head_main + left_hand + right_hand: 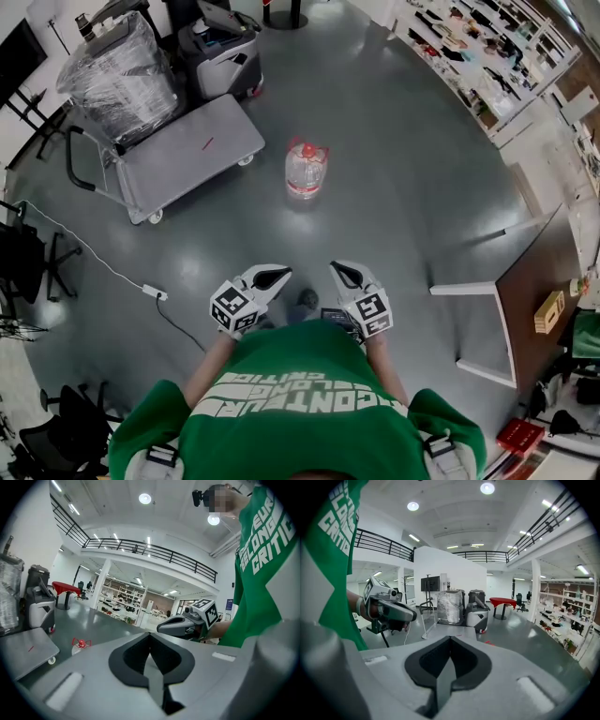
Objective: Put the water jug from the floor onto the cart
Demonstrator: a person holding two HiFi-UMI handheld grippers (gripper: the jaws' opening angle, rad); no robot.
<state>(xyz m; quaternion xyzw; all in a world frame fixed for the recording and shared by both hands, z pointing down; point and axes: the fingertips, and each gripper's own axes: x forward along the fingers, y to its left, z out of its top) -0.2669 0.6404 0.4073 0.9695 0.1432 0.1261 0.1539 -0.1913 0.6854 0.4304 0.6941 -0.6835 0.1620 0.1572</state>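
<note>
Grey floor [403, 187] carries the jug [306, 169], upright, near the cart [187, 155]. Left gripper [270, 277] and right gripper [345, 274] are clenched, empty, well short of the jug: probably the approach stage.

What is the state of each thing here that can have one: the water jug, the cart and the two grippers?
water jug: upright on the floor, red cap on, apart from the cart, not held.
cart: standing on its wheels, no jug on its deck.
left gripper: jaws together, nothing between them.
right gripper: jaws together, nothing between them.
</note>
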